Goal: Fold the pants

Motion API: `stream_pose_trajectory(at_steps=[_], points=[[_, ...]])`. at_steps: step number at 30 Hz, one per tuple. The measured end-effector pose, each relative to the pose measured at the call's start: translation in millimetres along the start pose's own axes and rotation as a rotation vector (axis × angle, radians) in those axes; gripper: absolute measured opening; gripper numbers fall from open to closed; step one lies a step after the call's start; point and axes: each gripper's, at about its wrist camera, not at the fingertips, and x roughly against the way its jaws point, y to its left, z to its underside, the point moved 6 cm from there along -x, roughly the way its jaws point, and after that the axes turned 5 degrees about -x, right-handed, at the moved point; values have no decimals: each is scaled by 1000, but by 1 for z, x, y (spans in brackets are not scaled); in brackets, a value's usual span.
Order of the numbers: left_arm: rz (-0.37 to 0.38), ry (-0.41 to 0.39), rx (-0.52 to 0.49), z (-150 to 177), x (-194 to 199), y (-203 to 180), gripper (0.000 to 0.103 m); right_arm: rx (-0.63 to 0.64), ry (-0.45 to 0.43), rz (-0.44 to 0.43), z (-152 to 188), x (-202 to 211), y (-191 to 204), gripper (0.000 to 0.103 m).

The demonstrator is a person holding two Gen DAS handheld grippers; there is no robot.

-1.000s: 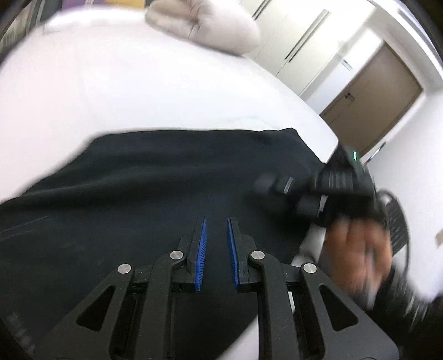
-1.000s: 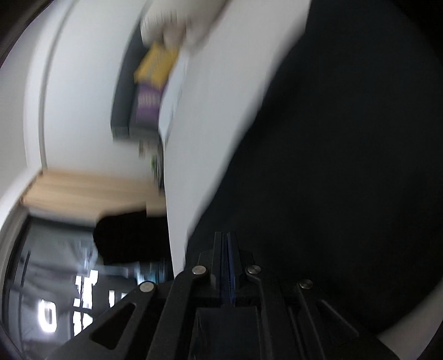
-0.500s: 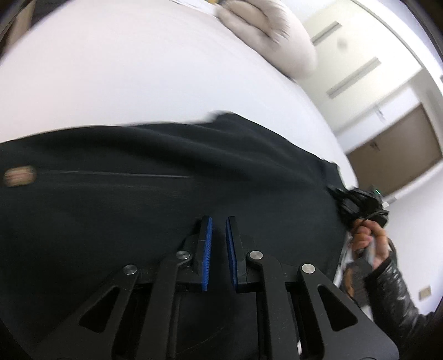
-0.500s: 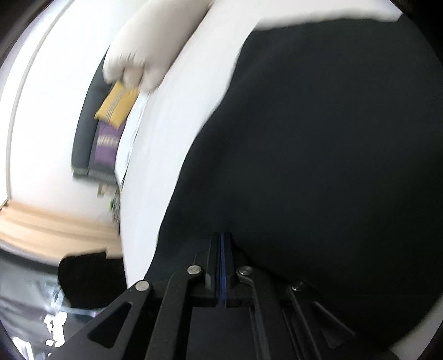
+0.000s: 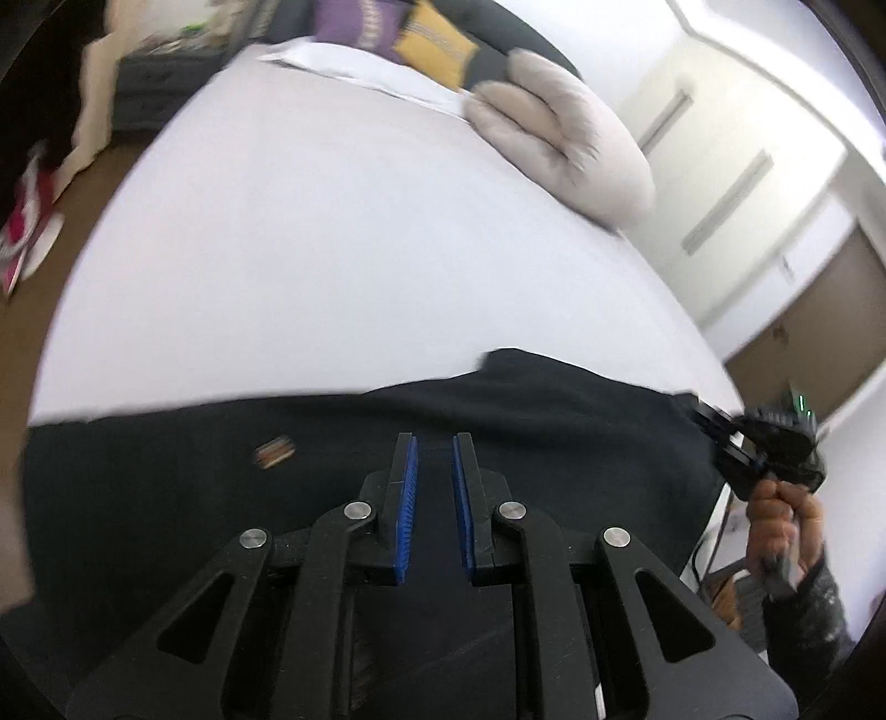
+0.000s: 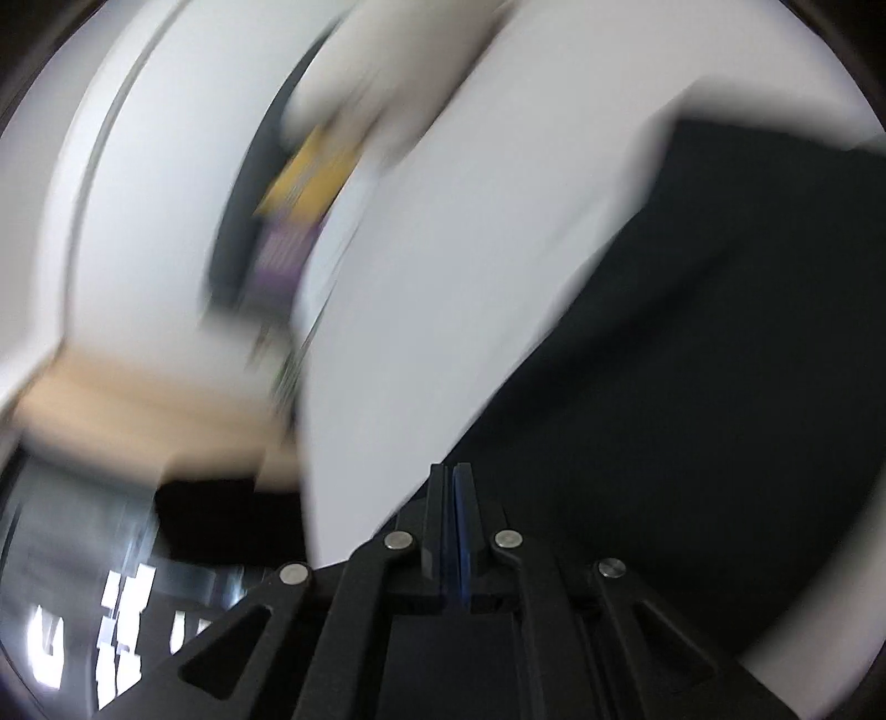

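Observation:
The black pants (image 5: 498,432) lie spread on a white bed (image 5: 332,249), with a small brown label (image 5: 274,451) on the cloth. My left gripper (image 5: 434,443) hovers over the pants with its blue pads a small gap apart and nothing between them. My right gripper (image 5: 714,426) shows at the right edge of the left wrist view, pinching the far right edge of the pants. In the right wrist view the right gripper (image 6: 453,471) has its pads pressed together at the edge of the black pants (image 6: 692,387); the view is blurred.
A beige pillow (image 5: 559,144) lies at the head of the bed, with purple and yellow cushions (image 5: 398,33) behind it. Pink shoes (image 5: 25,221) lie on the floor at left. A brown door (image 5: 819,321) and white wardrobe are at right.
The left gripper has swung to look further up the bed, so more white sheet and the pillow show. The right gripper has moved along the pants' right edge, still shut.

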Motion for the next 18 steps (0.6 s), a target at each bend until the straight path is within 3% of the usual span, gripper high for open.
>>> stream_pose_trajectory(at_steps=[2,5,7,8,9,11,15,18], points=[[1,16,-17,0,-19,-11,12,-8,149,-41,27,-64,22,6],[-57,78,36,17,-49,9,12,-3,320,1,66,-145,27,6],[15,59,117,34,-54,27,12,-41,352,34,62,-180,22,1],[44,46,146,38,-53,30,12,-57,346,22,61,-177,11,0],[52,49,153,41,-52,30,12,-85,333,-26,48,-176,6,0],[46,55,139,45,-52,29,12,-78,261,-19,46,-146,-9,0],[53,47,142,40,-64,20,12,-195,27,-7,-32,-78,-55,0],[56,45,144,17,-60,33,12,-226,-138,50,-88,-14,-89,0]])
